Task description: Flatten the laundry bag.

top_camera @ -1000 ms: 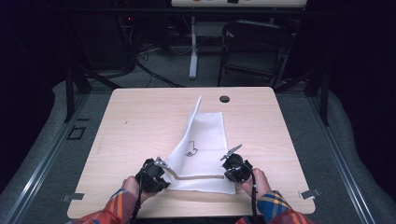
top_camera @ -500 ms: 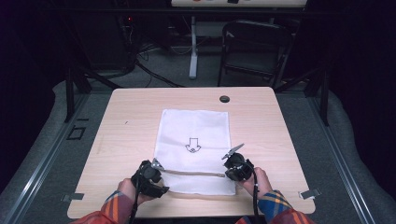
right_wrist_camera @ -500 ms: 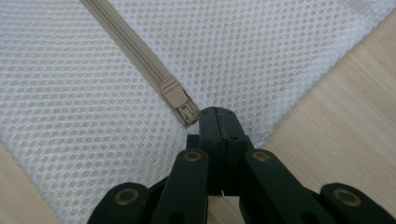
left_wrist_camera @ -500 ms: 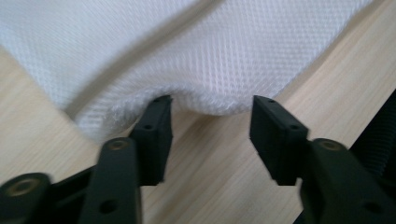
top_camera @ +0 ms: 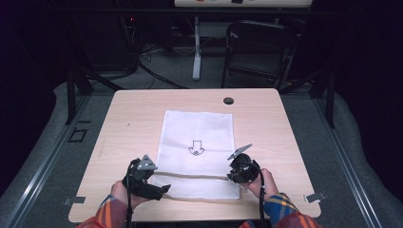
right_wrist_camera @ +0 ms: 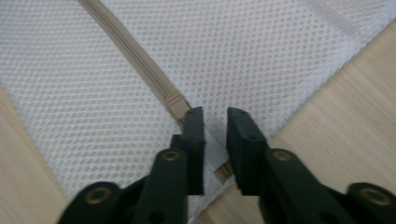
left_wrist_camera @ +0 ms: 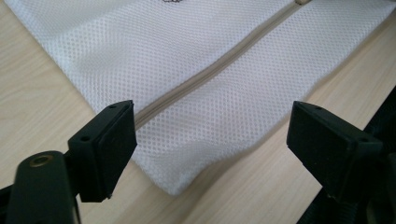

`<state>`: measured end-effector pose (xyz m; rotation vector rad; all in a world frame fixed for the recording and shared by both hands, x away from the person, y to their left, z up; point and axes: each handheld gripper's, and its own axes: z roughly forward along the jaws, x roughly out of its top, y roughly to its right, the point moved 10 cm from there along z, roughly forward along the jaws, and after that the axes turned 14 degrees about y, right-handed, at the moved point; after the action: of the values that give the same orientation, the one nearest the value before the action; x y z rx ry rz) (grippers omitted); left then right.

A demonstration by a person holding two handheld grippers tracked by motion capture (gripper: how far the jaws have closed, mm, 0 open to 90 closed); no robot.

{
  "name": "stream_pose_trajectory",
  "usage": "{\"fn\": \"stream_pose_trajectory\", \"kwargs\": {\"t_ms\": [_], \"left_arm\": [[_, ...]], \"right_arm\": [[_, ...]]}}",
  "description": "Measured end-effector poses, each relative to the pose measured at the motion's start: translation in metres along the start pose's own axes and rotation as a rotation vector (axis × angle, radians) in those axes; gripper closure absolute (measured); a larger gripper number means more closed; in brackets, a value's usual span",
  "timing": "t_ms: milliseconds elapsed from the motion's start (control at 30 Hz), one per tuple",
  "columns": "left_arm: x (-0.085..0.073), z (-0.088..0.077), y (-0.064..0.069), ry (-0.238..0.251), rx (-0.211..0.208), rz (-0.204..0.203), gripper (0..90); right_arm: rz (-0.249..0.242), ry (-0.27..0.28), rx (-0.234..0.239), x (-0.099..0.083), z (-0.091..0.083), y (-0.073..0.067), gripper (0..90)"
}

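Mesh bag [top_camera: 198,137] flat on the worktop [top_camera: 128,123], zip [left_wrist_camera: 224,63] across its near end. Left gripper [left_wrist_camera: 210,135] just off the near-left corner, jaws spread wide after opening, nothing between. Right gripper [right_wrist_camera: 215,140] over the zip's right end, jaws slightly parted, just opening, bag edge in the gap.
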<state>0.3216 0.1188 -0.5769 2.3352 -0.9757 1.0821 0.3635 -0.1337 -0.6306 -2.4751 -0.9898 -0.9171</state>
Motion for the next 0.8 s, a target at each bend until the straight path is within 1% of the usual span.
{"fn": "stream_pose_trajectory", "kwargs": {"t_ms": [33,167,200,233,300,333,400,533,633,767,800], "left_arm": [[0.002,0.002,0.0,0.004,0.006,0.008,15.2],[0.013,0.008,0.001,0.023,0.001,0.024,13.8],[0.016,0.01,0.002,0.03,-0.001,0.032,13.3],[0.018,0.012,0.002,0.028,-0.004,0.039,12.8],[0.024,0.018,0.003,0.041,-0.007,0.044,11.8],[0.026,0.021,0.004,0.039,-0.009,0.051,11.2],[0.032,0.028,0.004,0.043,-0.014,0.06,10.0],[0.041,0.044,0.008,0.038,-0.03,0.075,8.9],[0.046,0.055,0.014,0.028,-0.051,0.091,8.5],[0.052,0.068,0.021,0.023,-0.069,0.108,8.0],[0.054,0.071,0.022,0.024,-0.072,0.112,8.0]], "right_arm": [[-0.003,-0.008,-0.005,0.0,-0.001,0.001,61.4],[0.017,-0.012,0.016,-0.001,-0.002,0.0,36.8],[0.032,0.002,0.013,0.0,-0.001,0.0,32.3],[0.03,0.0,0.014,0.0,-0.002,0.001,28.4],[0.026,0.003,0.014,0.001,-0.004,0.002,22.6],[0.026,0.006,0.015,0.001,-0.005,0.003,21.0],[0.044,0.026,0.014,0.003,-0.004,0.002,18.9],[0.029,0.007,0.009,0.001,-0.006,0.004,18.3],[0.026,0.012,0.005,0.002,-0.006,0.005,18.5],[0.042,0.026,0.008,0.002,-0.005,0.005,18.5],[0.027,0.013,0.008,0.001,-0.006,0.006,18.4]]}}
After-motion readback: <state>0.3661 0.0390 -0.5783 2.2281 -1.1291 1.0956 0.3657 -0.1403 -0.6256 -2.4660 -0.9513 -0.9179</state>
